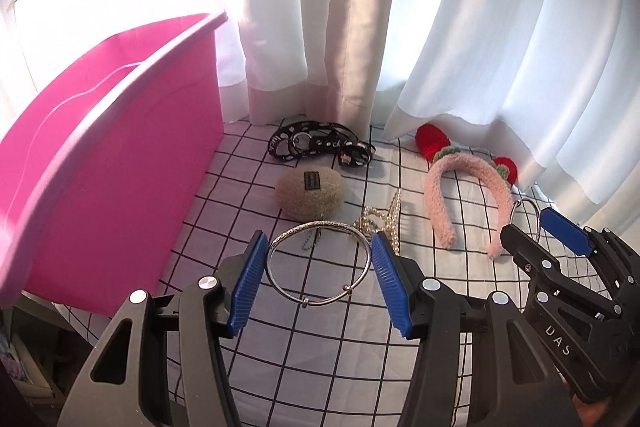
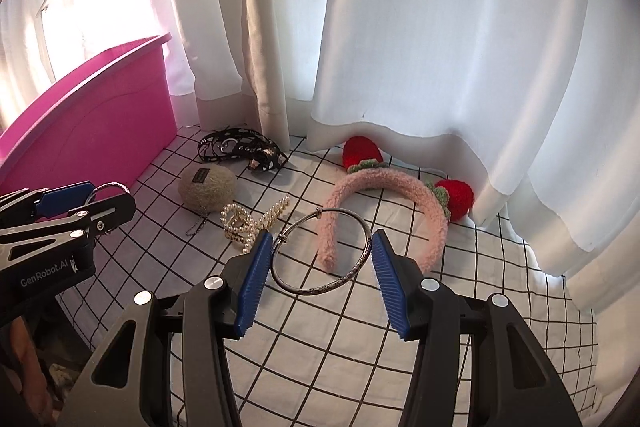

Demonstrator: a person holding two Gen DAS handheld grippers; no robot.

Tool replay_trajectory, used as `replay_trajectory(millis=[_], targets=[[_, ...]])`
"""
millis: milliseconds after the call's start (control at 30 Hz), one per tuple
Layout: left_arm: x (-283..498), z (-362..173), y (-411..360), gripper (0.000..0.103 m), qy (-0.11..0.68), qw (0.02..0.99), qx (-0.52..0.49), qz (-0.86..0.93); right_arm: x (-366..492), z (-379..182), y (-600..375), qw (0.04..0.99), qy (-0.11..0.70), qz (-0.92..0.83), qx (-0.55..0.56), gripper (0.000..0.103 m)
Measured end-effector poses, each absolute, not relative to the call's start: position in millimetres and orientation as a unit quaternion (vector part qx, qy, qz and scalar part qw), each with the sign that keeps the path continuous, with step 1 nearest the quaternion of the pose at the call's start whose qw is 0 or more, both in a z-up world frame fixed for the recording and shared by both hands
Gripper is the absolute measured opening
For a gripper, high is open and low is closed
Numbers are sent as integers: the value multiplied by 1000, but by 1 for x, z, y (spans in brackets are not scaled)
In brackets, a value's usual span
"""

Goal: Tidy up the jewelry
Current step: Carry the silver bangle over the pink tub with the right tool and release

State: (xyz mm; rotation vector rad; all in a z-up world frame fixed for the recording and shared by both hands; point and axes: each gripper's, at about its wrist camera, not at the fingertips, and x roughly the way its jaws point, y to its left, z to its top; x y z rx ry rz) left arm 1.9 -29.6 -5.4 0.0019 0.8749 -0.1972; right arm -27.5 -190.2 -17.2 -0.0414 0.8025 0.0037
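Note:
Each gripper grips a silver bangle across its width, held above the checked cloth. My left gripper [image 1: 318, 245] is shut on one bangle [image 1: 319, 301]; it also shows in the right wrist view [image 2: 110, 187] beside the pink bin [image 2: 92, 131]. My right gripper [image 2: 320, 243] is shut on a second silver bangle [image 2: 320, 289], seen from the left wrist view [image 1: 527, 217]. On the cloth lie a pearl hair clip [image 1: 380, 221], a beige fuzzy pouch [image 1: 310, 193], a black patterned strap [image 1: 320, 143] and a pink strawberry headband [image 1: 468, 187].
The pink bin [image 1: 100, 163] stands at the left on the checked cloth [image 1: 320, 347]. White curtains [image 1: 500, 27] hang behind the items and touch the cloth. The table's edge drops off at the lower left.

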Motion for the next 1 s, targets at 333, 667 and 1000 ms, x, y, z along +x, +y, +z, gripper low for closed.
replay_trajectory(millis=[333,667,1000], targets=[[24,65,15,53,366,928,-25,-60,5,50,-144,941,331,46,-51,50],[44,101,101,53,343,938,-43,15,50,97,-45,944,286,149,-77,50],[74,89,201,53,381,919,-58,80,105,101,61,911,320,244,-91,50]])
